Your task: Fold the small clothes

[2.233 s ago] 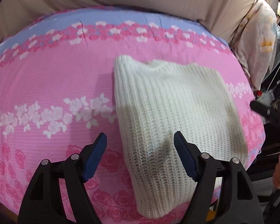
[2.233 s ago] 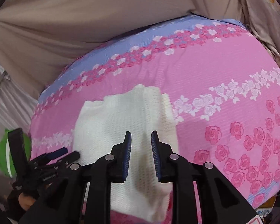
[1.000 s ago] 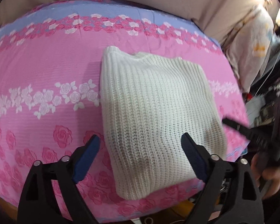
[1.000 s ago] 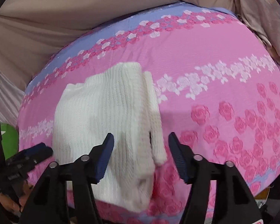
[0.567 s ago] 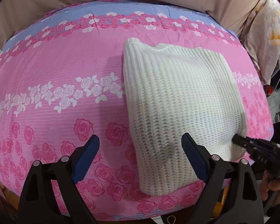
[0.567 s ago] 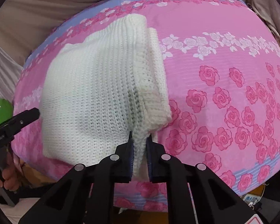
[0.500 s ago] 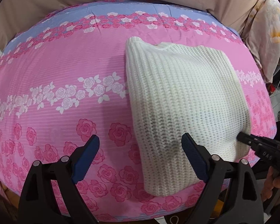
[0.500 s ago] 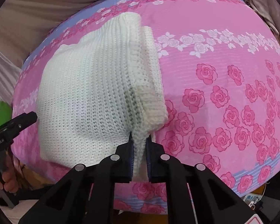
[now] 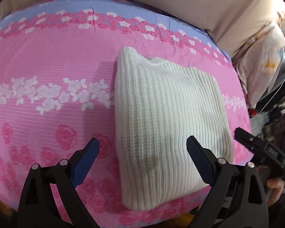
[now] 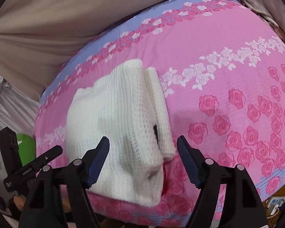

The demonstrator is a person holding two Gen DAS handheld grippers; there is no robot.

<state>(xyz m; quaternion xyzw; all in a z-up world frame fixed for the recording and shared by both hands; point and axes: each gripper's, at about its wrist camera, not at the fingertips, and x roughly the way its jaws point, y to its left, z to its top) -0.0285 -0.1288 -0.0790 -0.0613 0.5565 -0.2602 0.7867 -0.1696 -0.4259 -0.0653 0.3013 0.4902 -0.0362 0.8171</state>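
White knit sweater [image 9: 167, 125] lay folded on the bed [image 9: 47, 60], near its front edge, toward the front right corner in my left view. Inner layers hidden; a sleeve or side flap [image 10: 157, 112] stuck out along the right fold, dark gap under it hard to read. My right jaws [image 10: 143, 159] were apart and opening, sweater's near corner between them, pads not pressing on it. My left jaws [image 9: 142, 161] stood wide apart over the sweater's near edge, nothing gripped. Bed's front edge cut off by my own fingers. Beige sheet [image 9: 180, 1] behind the bed, patterned pillow [image 9: 264, 60] at the far right corner, clutter beyond blurred. Green thing [image 10: 26, 148] at left, half hidden.
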